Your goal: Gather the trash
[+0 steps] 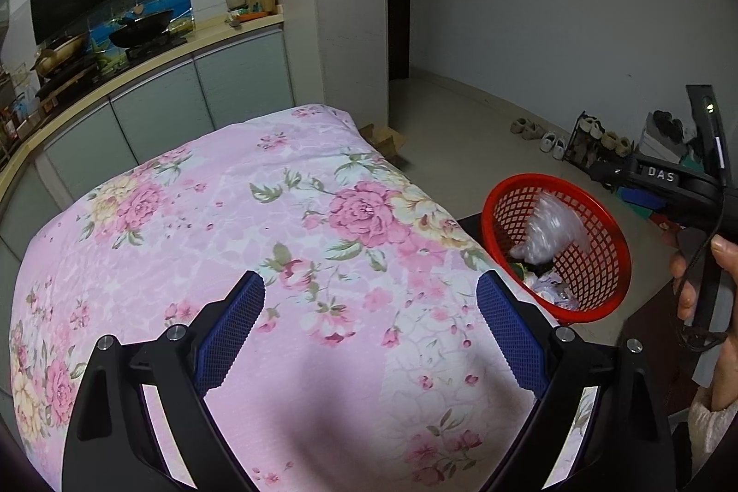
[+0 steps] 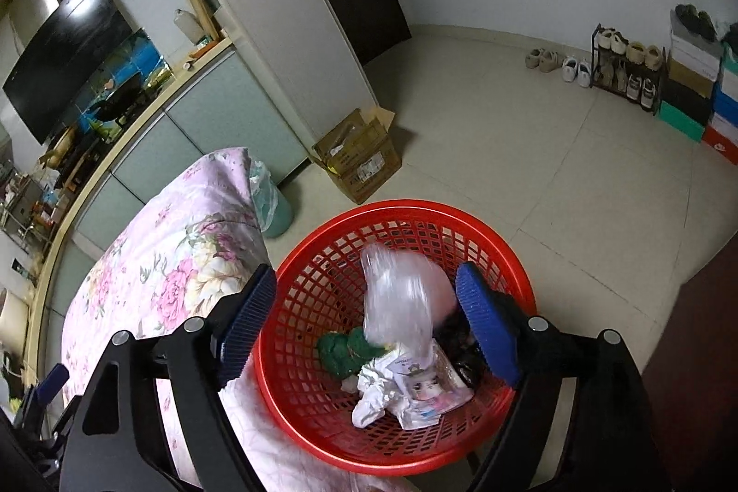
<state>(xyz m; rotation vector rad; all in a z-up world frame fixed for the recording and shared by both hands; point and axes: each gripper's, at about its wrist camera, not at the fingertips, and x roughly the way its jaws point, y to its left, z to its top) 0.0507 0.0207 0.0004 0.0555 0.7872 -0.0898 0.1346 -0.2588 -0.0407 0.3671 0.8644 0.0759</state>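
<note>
Left wrist view: right claw (image 1: 664,187) body reads "DAS", beside red basket (image 1: 599,215)

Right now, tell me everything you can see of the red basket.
The red basket is round, looks like plastic, with an open lattice wall and floor and a solid rim. It sits tilted beside the floral bedspread, its near edge against the fabric. Inside lie a blurred clear plastic bag, a green wad, a white printed wrapper and something black. The right gripper hangs open above it, touching nothing.
</note>
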